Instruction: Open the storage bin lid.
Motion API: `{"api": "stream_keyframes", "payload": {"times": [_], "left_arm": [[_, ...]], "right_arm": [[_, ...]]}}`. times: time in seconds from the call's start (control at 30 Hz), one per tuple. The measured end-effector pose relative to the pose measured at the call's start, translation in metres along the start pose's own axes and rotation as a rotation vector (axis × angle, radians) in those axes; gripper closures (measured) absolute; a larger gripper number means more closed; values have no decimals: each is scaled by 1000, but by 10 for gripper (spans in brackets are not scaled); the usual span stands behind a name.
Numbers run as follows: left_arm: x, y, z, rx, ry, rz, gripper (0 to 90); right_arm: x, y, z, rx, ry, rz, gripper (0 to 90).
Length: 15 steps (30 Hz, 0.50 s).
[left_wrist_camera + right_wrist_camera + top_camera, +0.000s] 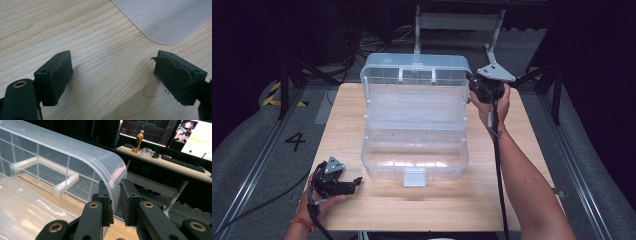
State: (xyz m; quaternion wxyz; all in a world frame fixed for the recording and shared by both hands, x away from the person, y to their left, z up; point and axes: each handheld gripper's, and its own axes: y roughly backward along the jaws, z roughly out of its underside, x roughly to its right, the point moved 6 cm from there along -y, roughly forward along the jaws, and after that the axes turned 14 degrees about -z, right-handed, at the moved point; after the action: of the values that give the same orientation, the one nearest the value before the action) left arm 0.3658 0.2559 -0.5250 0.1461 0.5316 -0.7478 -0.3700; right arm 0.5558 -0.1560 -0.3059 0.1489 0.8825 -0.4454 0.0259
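Resting spread and empty on the wooden table (pixel 342 100) at seven o'clock, left gripper (pixel 356 181) idling while right gripper (pixel 115 202), at one o'clock, pinching the raised lid (pixel 414 75) of the central clear box (pixel 414 160), likely propping it open.

Open box (pixel 414 150) at mid table (pixel 522 150), lid (pixel 414 80) raised behind. Left gripper (pixel 354 182) near the front-left corner. Right gripper (pixel 472 82) at the lid's right edge.
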Motion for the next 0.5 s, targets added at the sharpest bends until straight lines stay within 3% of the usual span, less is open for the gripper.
{"api": "stream_keyframes", "payload": {"times": [0.5], "left_arm": [[1,0,0,1,8,-2,156]], "right_arm": [[7,-12,-2,-34,8,11,818]]}}
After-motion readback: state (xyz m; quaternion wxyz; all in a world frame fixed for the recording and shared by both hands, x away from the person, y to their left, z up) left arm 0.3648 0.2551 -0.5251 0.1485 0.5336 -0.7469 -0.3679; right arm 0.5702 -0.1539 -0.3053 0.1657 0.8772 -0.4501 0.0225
